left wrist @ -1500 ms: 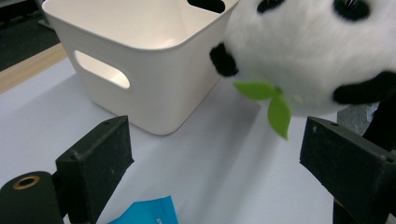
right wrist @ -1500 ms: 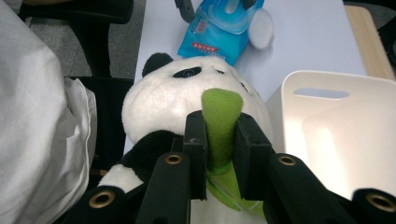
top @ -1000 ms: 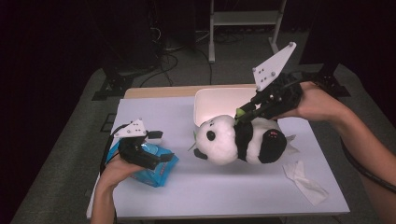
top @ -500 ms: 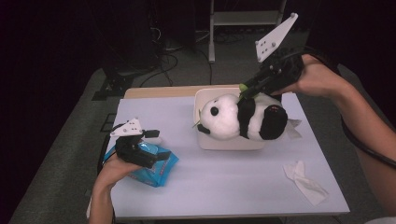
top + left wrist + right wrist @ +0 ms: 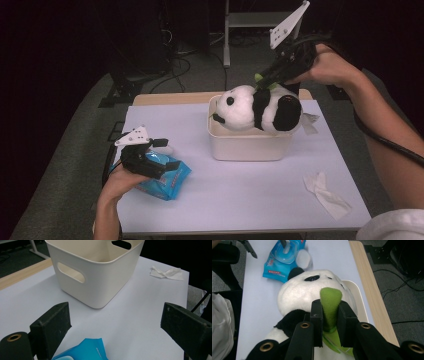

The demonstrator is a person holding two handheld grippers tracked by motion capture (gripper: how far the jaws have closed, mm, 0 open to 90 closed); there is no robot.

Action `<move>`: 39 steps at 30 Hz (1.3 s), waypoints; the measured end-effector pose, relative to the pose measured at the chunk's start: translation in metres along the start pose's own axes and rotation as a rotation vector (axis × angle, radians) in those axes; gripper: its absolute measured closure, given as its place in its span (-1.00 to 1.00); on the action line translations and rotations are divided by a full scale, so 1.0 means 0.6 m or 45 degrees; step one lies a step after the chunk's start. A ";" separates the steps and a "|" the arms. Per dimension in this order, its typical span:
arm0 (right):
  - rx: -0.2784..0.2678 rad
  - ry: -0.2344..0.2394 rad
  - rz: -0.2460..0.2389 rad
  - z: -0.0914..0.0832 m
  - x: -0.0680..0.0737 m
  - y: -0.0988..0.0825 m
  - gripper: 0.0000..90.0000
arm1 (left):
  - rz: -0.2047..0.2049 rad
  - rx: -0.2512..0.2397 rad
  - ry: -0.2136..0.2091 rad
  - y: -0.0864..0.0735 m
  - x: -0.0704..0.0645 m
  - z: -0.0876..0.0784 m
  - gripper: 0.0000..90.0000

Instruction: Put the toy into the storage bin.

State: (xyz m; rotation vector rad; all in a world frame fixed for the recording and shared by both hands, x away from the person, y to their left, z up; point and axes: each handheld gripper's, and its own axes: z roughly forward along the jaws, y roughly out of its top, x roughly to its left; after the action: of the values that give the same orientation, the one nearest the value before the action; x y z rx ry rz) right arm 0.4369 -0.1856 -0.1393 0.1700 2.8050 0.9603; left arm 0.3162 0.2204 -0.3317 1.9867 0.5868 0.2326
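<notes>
Item: plush panda [image 5: 260,107], upper centre of the high view, lying across the rim of the cream bin [image 5: 248,145], its head toward the left of the frame.

Handling: judged soft, light and squashy. It will sag and swing from one grip point and will not break. The pile looks grippy rather than slick.

Hold: your right gripper [image 5: 329,315] has its jaws nearly closed on the green fabric tag [image 5: 330,302] at the panda's neck. A thin tab carries the toy well enough, but the body may twist under it. If you need steadier control, take the torso or a limb.

Left gripper [image 5: 150,159]: lower left of the high view, over the blue wipes pack [image 5: 167,177]. The jaws stand wide apart with nothing between the pads; the pack's corner lies just below them in the left gripper view.

Also on the tabletop [image 5: 240,195]: a crumpled white tissue [image 5: 327,195] at lower right, and a second white scrap [image 5: 311,121] beside the bin's right end.

Hard to make out:
- how far the panda sits inside the bin, since its body covers the opening
- the bin's contents below it
- the tag's stitching, hidden by the jaws
- the print on the wipes pack, too small to read
</notes>
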 end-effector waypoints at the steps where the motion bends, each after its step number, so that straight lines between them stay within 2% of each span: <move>1: 0.001 0.001 0.004 0.004 -0.006 -0.002 0.69 | -0.003 -0.002 -0.002 0.000 0.000 -0.001 -0.82; 7: 0.004 0.001 0.033 0.028 -0.036 -0.016 0.69 | -0.010 -0.009 0.008 -0.001 0.002 -0.004 -0.82; 13: 0.019 0.015 0.045 0.050 -0.055 -0.021 0.69 | -0.013 -0.010 0.014 -0.002 0.003 -0.006 -0.82; 39: 0.040 0.036 0.082 0.099 -0.099 -0.029 0.69 | -0.021 -0.019 0.030 -0.005 0.010 -0.015 -0.82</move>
State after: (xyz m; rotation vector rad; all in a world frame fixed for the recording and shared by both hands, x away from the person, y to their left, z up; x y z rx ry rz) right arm 0.5060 -0.1733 -0.1889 0.2550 2.8577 0.9394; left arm 0.3167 0.2318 -0.3307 1.9667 0.6148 0.2502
